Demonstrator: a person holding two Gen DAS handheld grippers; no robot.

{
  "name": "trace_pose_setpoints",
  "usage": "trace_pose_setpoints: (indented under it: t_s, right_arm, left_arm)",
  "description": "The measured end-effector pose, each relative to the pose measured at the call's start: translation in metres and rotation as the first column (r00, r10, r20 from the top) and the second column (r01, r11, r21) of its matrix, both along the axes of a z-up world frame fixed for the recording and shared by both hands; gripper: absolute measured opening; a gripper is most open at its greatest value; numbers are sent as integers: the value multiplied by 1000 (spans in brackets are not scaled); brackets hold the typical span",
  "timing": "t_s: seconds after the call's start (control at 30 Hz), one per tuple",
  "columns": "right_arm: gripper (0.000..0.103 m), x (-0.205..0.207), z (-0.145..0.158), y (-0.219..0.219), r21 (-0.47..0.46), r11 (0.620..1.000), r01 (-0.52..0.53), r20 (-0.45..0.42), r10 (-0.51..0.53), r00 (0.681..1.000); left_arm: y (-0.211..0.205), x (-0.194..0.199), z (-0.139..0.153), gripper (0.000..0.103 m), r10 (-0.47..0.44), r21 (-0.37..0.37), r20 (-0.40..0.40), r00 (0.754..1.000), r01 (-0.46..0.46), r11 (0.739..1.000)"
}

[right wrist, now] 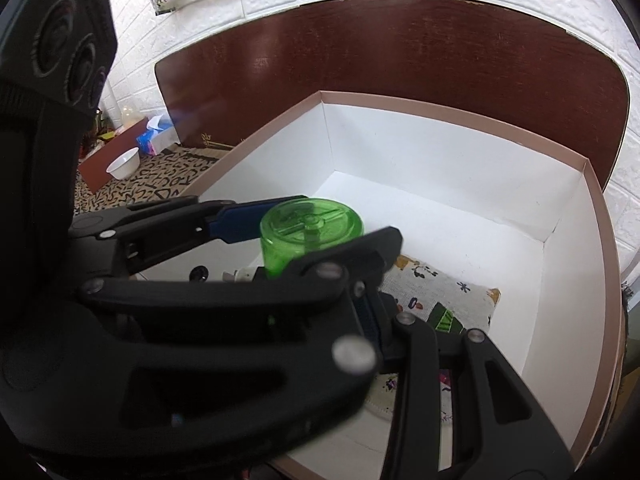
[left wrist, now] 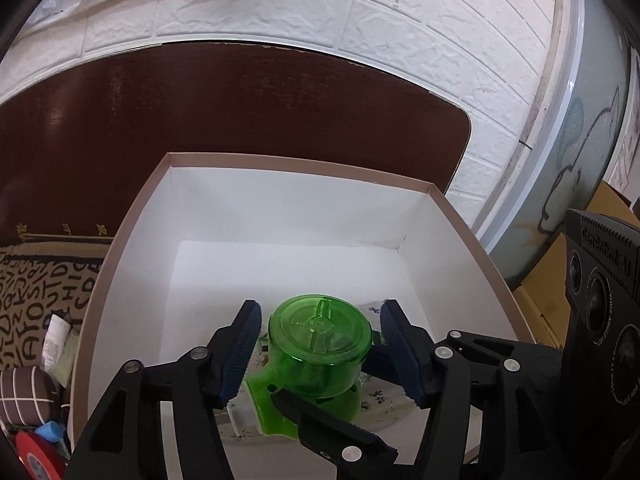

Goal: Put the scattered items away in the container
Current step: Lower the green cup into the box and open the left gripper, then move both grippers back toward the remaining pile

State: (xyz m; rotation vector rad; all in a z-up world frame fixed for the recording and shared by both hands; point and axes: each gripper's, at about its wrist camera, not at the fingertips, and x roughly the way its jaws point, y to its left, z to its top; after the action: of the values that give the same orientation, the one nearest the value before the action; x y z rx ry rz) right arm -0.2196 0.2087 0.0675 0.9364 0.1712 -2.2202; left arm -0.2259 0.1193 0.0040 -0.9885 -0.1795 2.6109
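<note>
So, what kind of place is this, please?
Probably a home room, not a workshop: a white brick-pattern wall, a letter-print cloth under the box, and a tissue pack beside a bowl.

This looks like a room in a home. The wall [left wrist: 400, 20] has white brick-pattern covering, a dark wooden board [right wrist: 400, 52] leans on it, and a tissue box [right wrist: 154, 138] and white bowl [right wrist: 123, 163] sit on a letter-print cloth [right wrist: 160, 180].

One green bottle [left wrist: 316, 356], one box [left wrist: 280, 200], two cloths [right wrist: 440, 292].
</note>
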Motion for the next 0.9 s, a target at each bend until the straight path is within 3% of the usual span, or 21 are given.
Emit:
trace_pose_setpoints:
  t_s: [0.3,0.43,0.67,0.9]
  right_arm:
    - [44,10,1,15,42,999,31,-7,-31,999]
    - [59,22,7,24,60,994,89,-28,-87,996]
    - [61,46,25,44,45,989,138,-77,-134,988]
    - [61,115,41,91,-6,988,154,-149,-153,977]
  left_arm:
    - [-5,9,8,71,10,22,-11,1000,-9,1000]
    - [-11,14,13,72,20,24,-15,1000,-20,1000]
    - [-14,36,16,72,21,20,-16,1000,-20,1000]
    - [-2,94,13,72,-47,-23,-45,998,46,999]
